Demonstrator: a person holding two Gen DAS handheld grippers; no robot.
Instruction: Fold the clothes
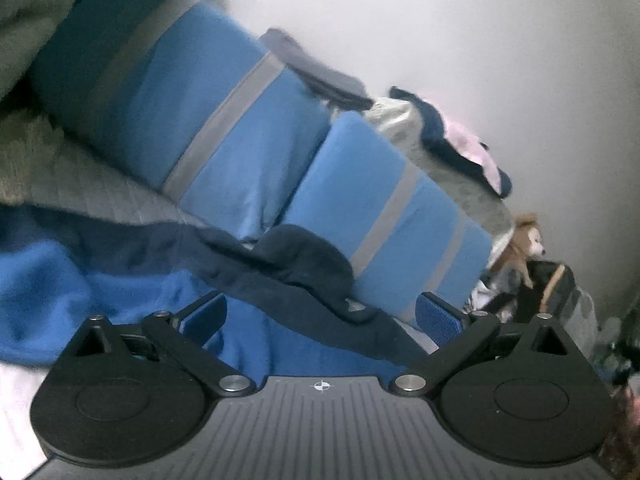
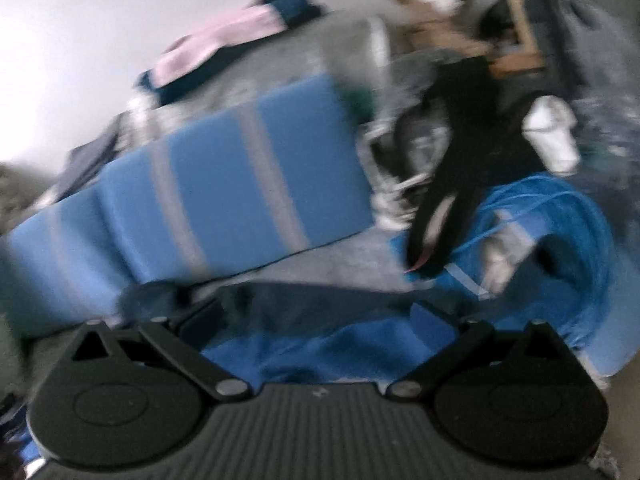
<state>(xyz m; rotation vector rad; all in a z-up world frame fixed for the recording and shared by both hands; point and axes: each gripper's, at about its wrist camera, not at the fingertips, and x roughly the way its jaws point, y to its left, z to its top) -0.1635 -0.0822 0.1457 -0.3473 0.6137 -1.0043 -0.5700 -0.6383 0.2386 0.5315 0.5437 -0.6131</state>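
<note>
Both the left claw (image 1: 320,312) and right claw (image 2: 318,316) gape wide, empty, over a blue garment (image 1: 60,280) near striped pillows (image 1: 240,128).

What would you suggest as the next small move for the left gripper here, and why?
Probably ease the left gripper forward and shut it on the dark navy edge of the blue garment. Its jaws stand wide open with that edge lying loose between the fingers, ungripped. The right gripper also looks open, so nothing seems held yet for a fold.

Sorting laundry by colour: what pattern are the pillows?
Light blue with grey stripes on the pillows, clearest in left wrist view.
</note>
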